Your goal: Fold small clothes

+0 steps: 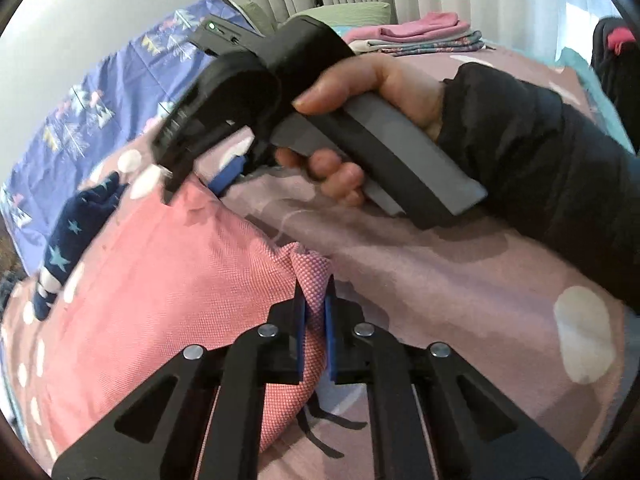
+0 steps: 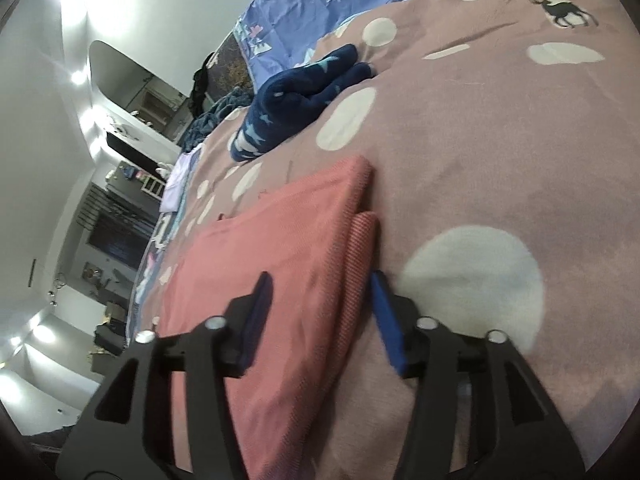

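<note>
While the left wrist view looks down its own fingers, the left gripper (image 1: 315, 320) stands pinched tight on a raised corner of the pink garment (image 1: 160, 280), the cloth bunched up between the two blue pads. That garment lies flat on the mauve spotted bedspread (image 1: 440, 280), toward the lower left of the bed as this camera sees it. Across from it a hand (image 1: 360, 120) in a dark sleeve (image 1: 540, 160) holds the right gripper (image 1: 224, 178), its tips down at the garment's far edge. A navy star-print piece (image 1: 68, 240) lies just past the pink cloth toward the bed's left edge, and a stack of folded clothes (image 1: 420, 38) sits well away at the far corner.

From the right wrist view, the right gripper (image 2: 320, 312) has its jaws apart, straddling the doubled long edge of the pink garment (image 2: 280, 240); the pads do not press on the cloth. The navy star-print piece (image 2: 300, 96) lies beyond the garment's far end, with the blue patterned sheet (image 2: 320, 8) further off.

To fold well, I judge the right jaws should close on both layers of that edge, not the top one alone, before either hand lifts, so the two corners rise level. The bare bedspread (image 2: 500, 160) beside the garment gives plenty of open room to carry the edge over; the navy piece is the only thing close enough to snag.
</note>
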